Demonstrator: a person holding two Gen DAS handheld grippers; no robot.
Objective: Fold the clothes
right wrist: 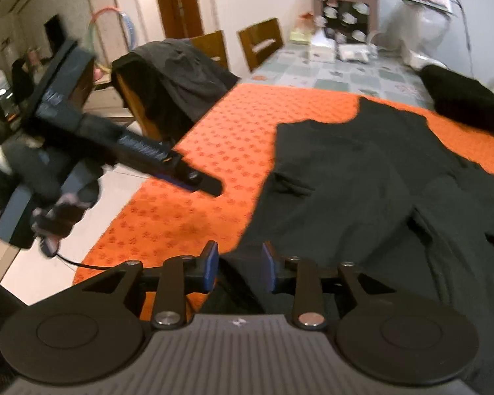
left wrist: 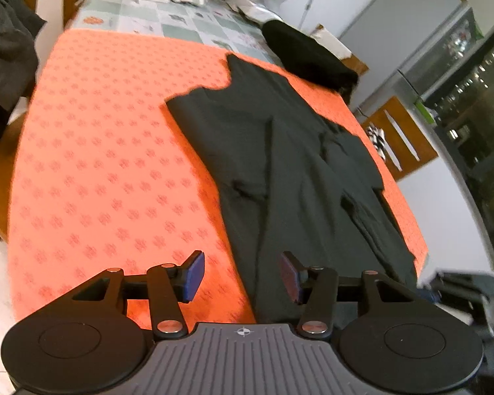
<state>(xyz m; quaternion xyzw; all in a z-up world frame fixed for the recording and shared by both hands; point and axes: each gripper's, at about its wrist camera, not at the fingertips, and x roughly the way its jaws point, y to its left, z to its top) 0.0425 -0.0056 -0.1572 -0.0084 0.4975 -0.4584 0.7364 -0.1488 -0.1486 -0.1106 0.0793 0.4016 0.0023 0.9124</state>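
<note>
Two dark garments matter most on this table: a dark shirt [left wrist: 289,164] spread flat on the orange cloth [left wrist: 115,148], partly folded with one side panel laid over its middle, and a black bundle [left wrist: 308,54] at the far right edge. Whether that bundle is a finished fold is too blurred to tell.

Starting at the left, the left gripper [left wrist: 242,275] hangs over the near hem with its jaws wide apart, nothing between them. One pad sits over bare orange cloth, the other over the shirt; closing there could pinch the tablecloth along with the hem and drag both.

Further right, the right gripper [right wrist: 239,268] is also open, though less widely, and empty, poised at the shirt's near left corner. The layers there are already doubled, so a shallow bite may catch only the top layer and undo the fold. The right sleeve [right wrist: 457,194] lies bunched and could wrinkle inside any further fold.

Only the left view shows the glass cabinet [left wrist: 471,131] at the right. Only the right view shows the left gripper from the side [right wrist: 168,164], the gloved hand [right wrist: 62,207] holding it, and a grey garment [right wrist: 181,75] draped on a chair at far left.
</note>
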